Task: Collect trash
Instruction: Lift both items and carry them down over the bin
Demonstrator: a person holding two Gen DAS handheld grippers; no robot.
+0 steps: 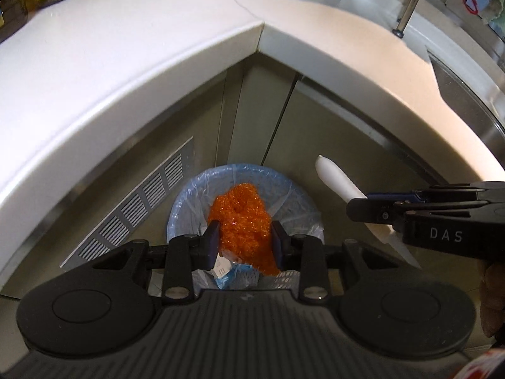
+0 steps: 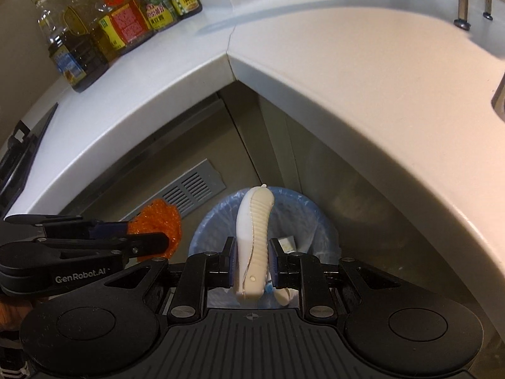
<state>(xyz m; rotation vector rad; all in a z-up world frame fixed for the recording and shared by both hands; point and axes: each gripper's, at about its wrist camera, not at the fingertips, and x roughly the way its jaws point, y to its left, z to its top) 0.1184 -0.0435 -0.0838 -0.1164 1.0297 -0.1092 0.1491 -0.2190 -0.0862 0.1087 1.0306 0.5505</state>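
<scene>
Trash is clamped in both my grippers over the bin. In the left wrist view, my left gripper (image 1: 244, 246) sits low and centre, its jaws closed on an orange mesh wad (image 1: 243, 218) that bulges up past the pads and hangs a little below them. Straight behind the wad, in the lower middle of the frame, is the bin (image 1: 189, 202), lined with a pale blue bag, standing on the floor in the inside corner of the counter (image 1: 126, 79). My right gripper (image 1: 378, 210) comes in from the right edge of that view, with a white tube-like piece (image 1: 334, 177) sticking out up and left from it, near the bin's right rim. In the right wrist view, the right gripper's pads press both sides of that piece, a cream-and-white ribbed item standing nearly upright in front of the bin. Paper scraps (image 2: 287, 243) lie inside the bag. The left gripper shows at the lower left of this view, the orange wad beside the bin's left rim. A vent grille (image 2: 192, 189) is left of the bin, and bottles and jars (image 2: 126, 22) stand at the upper left.
</scene>
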